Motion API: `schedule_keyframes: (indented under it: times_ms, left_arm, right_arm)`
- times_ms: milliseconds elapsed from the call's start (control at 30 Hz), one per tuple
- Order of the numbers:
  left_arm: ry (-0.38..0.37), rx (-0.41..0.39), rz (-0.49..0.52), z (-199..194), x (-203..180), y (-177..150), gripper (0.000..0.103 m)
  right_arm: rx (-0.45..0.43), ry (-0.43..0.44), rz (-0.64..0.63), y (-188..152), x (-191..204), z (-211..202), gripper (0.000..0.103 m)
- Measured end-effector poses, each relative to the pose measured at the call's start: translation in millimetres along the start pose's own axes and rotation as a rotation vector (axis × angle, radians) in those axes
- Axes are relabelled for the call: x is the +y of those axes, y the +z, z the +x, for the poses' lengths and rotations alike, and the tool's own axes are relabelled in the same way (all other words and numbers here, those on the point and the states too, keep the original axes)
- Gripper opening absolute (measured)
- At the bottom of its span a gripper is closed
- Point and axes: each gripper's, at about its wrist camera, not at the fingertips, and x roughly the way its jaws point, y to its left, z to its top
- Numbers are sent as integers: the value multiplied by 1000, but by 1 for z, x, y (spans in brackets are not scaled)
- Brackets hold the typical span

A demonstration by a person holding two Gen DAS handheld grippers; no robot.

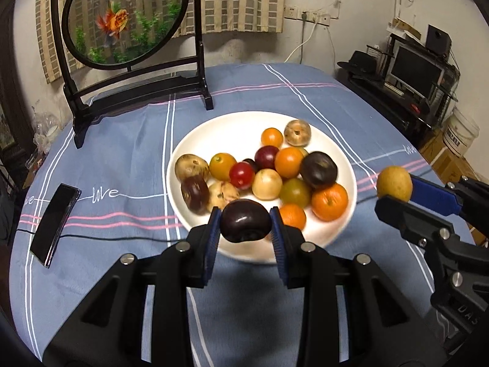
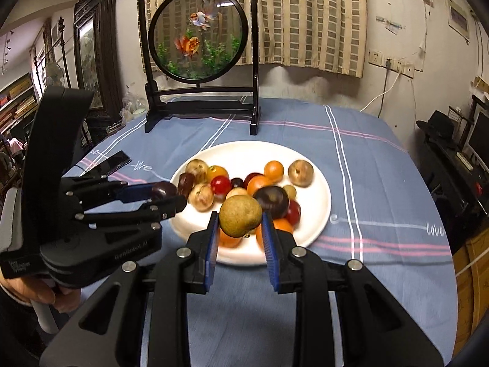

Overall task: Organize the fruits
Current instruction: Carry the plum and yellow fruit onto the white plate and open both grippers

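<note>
A white plate on the blue tablecloth holds several small fruits: orange, red, dark purple and tan ones. My left gripper is shut on a dark purple plum, held above the plate's near rim. My right gripper is shut on a yellow-green round fruit, also above the near rim of the plate. In the left wrist view the right gripper shows at the right with its yellow fruit. The left gripper with its plum appears at the left in the right wrist view.
A black-framed round goldfish screen stands at the table's far side. A black phone with a cable lies left of the plate. A hand holds the left gripper's handle. Shelves with a monitor stand beyond the table's right edge.
</note>
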Motion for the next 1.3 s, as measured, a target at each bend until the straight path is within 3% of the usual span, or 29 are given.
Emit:
schedule_keyframes:
  times_ms: [567, 1167, 1300]
  left_arm:
    - [18, 63, -47, 67, 19, 29, 33]
    - [28, 65, -11, 89, 1, 29, 37]
    - [28, 64, -14, 90, 2, 30, 39]
  right_arm:
    - [52, 6, -9, 38, -15, 88, 28]
    - [98, 29, 14, 45, -21, 126, 28]
    - [112, 38, 29, 45, -23, 129, 38]
